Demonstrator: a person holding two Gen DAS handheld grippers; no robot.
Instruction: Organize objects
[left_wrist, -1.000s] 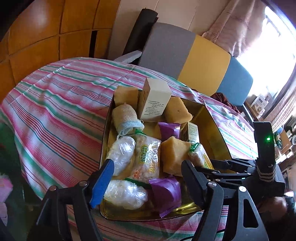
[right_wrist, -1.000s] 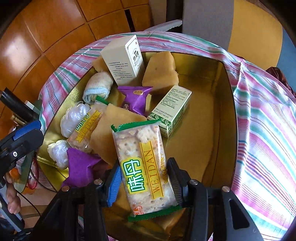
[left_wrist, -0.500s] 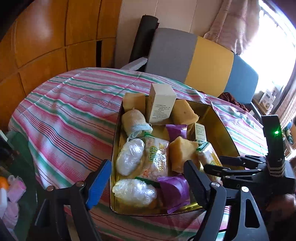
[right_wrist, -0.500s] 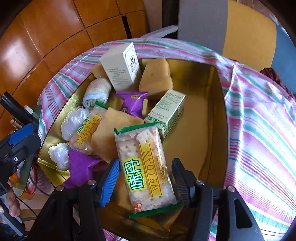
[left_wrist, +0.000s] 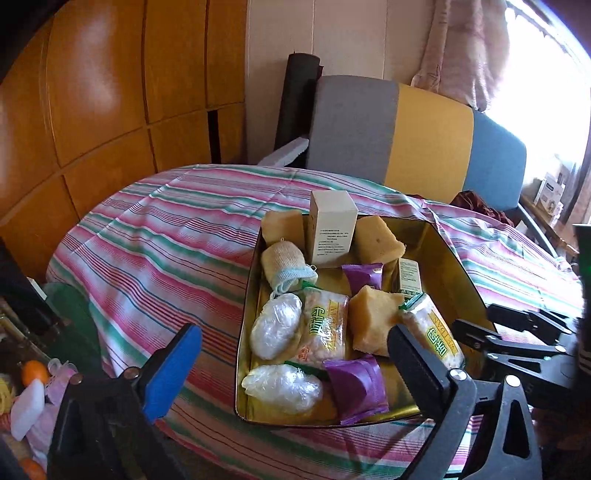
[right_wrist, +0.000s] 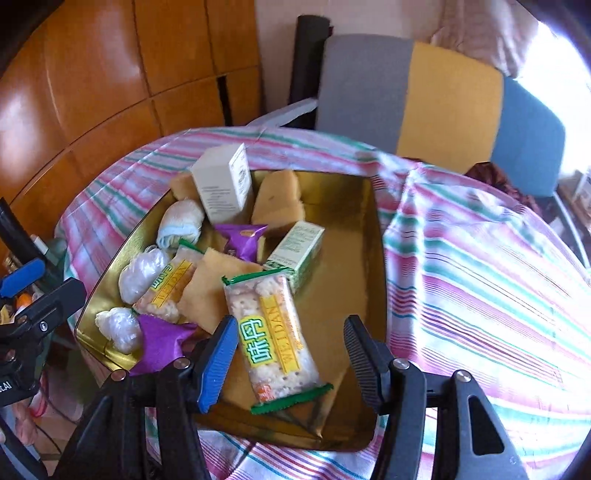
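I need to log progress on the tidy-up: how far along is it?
Nearly done: the snacks, sponges and boxes all lie in the gold tray. Nothing is in hand; the right gripper stands open around a cracker packet, and the left gripper is open too. Little remains.

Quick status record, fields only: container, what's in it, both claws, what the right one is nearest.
container: gold rectangular metal tray on striped tablecloth
contents: clear green-edged cracker packs, tan sponge blocks, purple wrappers, white upright carton, green-white small box, plastic-wrapped lumps, rolled cloth
left claw: open, holding nothing
right claw: open, astride nearest cracker pack, not gripping
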